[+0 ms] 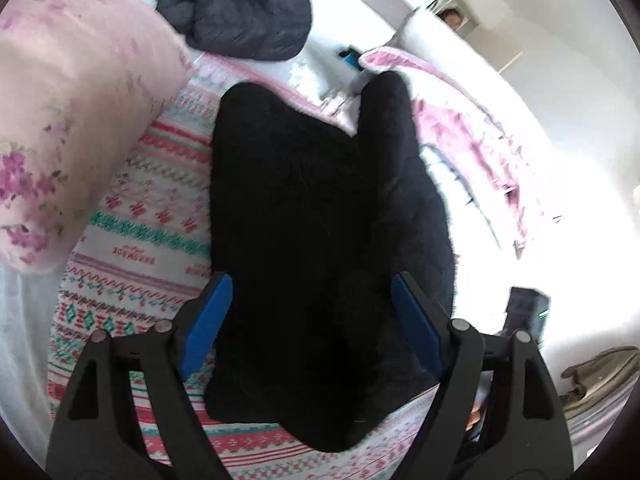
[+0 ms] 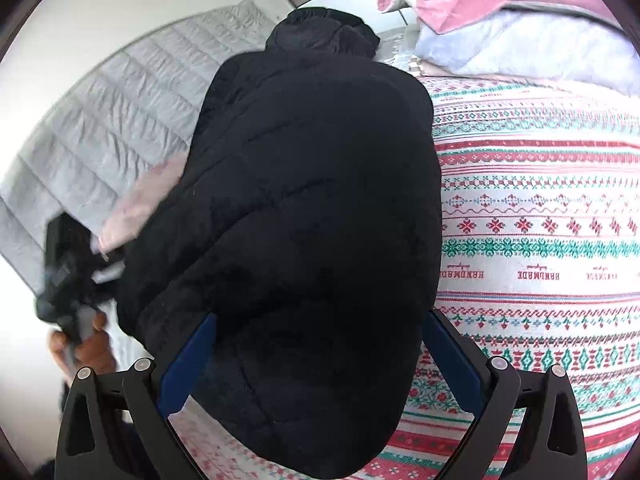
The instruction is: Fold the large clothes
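A black quilted puffer jacket (image 1: 320,240) lies on a patterned red, green and white bedspread (image 1: 152,232). My left gripper (image 1: 312,284) is open, its blue pads (image 1: 212,320) spread to either side of the jacket, just above it. In the right wrist view the same jacket (image 2: 304,216) fills the middle, lying on the bedspread (image 2: 536,216). My right gripper (image 2: 320,328) is open too, jaws wide over the jacket's near end. The left gripper and the hand holding it show at the left edge of the right wrist view (image 2: 68,280).
A pink floral pillow (image 1: 72,112) lies at the left. Another dark jacket (image 1: 240,12) is bundled at the far end. A pink and white blanket (image 1: 460,120) lies at the right. A grey quilted mattress cover (image 2: 100,128) and a pile of pink bedding (image 2: 500,4) also show.
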